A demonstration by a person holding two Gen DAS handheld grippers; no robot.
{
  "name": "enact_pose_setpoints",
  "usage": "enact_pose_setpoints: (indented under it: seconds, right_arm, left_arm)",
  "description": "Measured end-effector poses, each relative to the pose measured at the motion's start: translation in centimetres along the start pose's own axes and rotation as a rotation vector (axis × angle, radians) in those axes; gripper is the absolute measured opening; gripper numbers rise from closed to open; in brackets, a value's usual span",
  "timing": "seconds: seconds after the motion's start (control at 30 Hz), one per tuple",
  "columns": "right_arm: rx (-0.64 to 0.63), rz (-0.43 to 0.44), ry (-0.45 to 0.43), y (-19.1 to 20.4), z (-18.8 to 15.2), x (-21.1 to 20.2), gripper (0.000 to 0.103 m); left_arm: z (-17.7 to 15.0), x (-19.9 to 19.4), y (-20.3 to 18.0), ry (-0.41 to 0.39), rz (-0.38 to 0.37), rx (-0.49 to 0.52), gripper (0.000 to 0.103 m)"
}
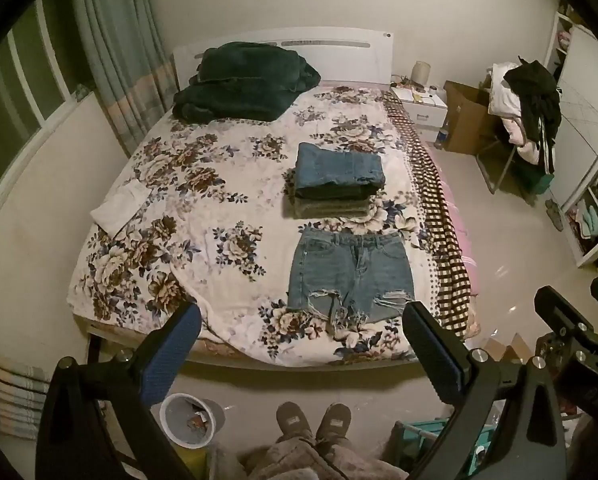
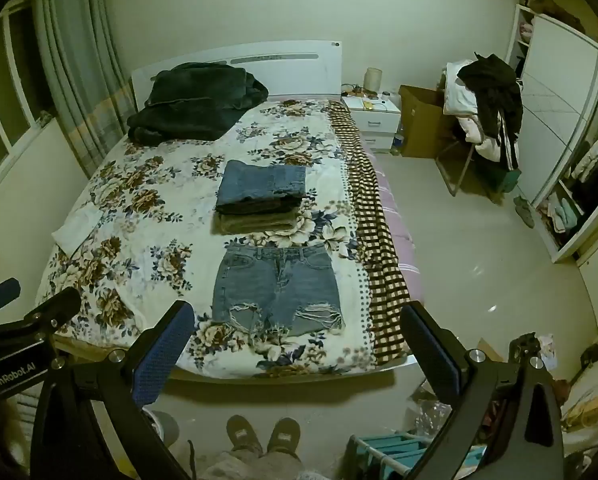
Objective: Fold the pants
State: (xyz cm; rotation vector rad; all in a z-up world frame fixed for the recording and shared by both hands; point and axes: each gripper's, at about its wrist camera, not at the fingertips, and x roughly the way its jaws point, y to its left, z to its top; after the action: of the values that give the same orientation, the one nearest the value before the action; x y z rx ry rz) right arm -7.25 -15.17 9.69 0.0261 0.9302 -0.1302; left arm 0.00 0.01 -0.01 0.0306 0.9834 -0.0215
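So the denim shorts (image 1: pixel 351 276) are lying flat on the bed (image 1: pixel 203 184), face up, waistband toward the headboard and the frayed leg hems toward the foot edge. They sit near the foot of the bed, just in front of the stack of folded pants (image 1: pixel 335 184), w/ a thin strip of floral cover between the two. Nothing's folded on them yet afaict.

Left gripper (image 1: pixel 299 344) is wide open, nothing in it, hovering off the foot of the bed and not touching the shorts. Right gripper (image 2: pixel 299 348) is the same: fingers spread wide, empty, up in the air short of the bed edge. Both are well apart from the fabric.

Handling-wise, imo: denim is light but has some body, so it should hold a crease way better than thin stuff, and it probably won't slip much between the pads. The waistband is the thickest, stiffest bit, so prob the best place to pinch, one gripper at each waistband corner or one at the waistband side and one at the hem on the same side, then flip one half over the other. I'd stay off the ripped hems; those loose threads look like they'd snag or just stretch instead of pulling the whole leg along. The cover underneath is soft too, so a deep pinch could grab it along w/ the denim.
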Motion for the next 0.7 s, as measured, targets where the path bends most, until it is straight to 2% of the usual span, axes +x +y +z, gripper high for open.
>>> enact_pose_setpoints:
  seconds: [0.7]
  right_arm:
    - [0.007,0.016,-0.014,0.69,0.02,-0.78,0.103]
  left_arm:
    - [-0.04,-0.08,0.07,-0.002,0.005,0.002,0.103]
